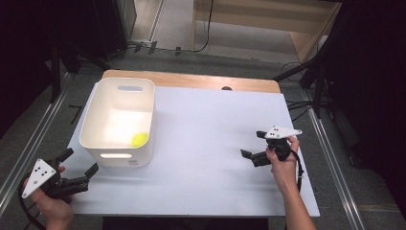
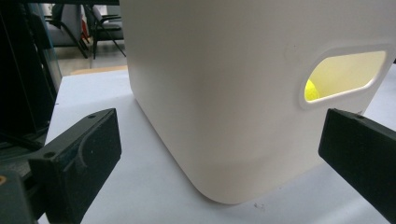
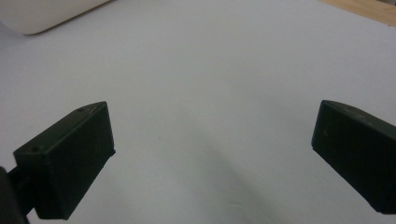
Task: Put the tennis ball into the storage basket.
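Tub: a white tub (image 1: 118, 122) stands at the left edge of the surface (image 1: 206, 143), toward the far corner.
Inside: a yellow ball (image 1: 140, 139) lies at its near right corner.
Hard to see: through the handle slot (image 2: 343, 75) the ball is only a yellow glow.
Left hand-held gripper (image 1: 78, 166): jaws wide apart, empty, near the tub's corner.
Right hand-held gripper (image 1: 253, 145): jaws apart, empty, near the right edge.

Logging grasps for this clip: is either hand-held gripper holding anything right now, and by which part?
Nothing is held. The left hand-held gripper and right hand-held gripper are both open and empty; the yellow ball lies in the white bin.
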`<state>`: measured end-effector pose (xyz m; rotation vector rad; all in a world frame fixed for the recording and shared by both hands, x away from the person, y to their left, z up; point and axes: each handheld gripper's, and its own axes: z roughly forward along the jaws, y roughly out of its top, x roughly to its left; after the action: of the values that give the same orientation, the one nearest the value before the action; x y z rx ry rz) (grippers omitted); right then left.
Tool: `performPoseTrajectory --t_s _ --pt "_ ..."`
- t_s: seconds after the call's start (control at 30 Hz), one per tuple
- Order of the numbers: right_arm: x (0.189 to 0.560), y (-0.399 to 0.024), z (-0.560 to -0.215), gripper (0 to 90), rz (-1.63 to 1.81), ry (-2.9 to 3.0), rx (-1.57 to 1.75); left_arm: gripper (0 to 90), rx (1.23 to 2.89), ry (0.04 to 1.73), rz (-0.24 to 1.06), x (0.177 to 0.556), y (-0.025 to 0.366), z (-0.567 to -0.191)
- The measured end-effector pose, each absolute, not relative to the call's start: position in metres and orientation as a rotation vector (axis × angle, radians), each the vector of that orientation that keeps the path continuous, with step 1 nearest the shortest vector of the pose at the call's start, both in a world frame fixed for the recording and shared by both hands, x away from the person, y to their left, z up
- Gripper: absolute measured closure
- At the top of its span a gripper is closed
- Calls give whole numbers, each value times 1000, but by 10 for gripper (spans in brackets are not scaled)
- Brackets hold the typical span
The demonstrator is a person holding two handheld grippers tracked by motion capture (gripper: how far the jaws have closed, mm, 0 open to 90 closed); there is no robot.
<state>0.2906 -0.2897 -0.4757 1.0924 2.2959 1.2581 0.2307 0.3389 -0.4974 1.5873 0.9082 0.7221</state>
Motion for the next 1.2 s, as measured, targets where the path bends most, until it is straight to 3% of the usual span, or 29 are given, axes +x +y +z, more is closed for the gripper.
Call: performPoseTrajectory --t_s 1.2 --pt "212 -374 -510 0 1523 1913 1184 0 1594 903 724 231 339 -497"
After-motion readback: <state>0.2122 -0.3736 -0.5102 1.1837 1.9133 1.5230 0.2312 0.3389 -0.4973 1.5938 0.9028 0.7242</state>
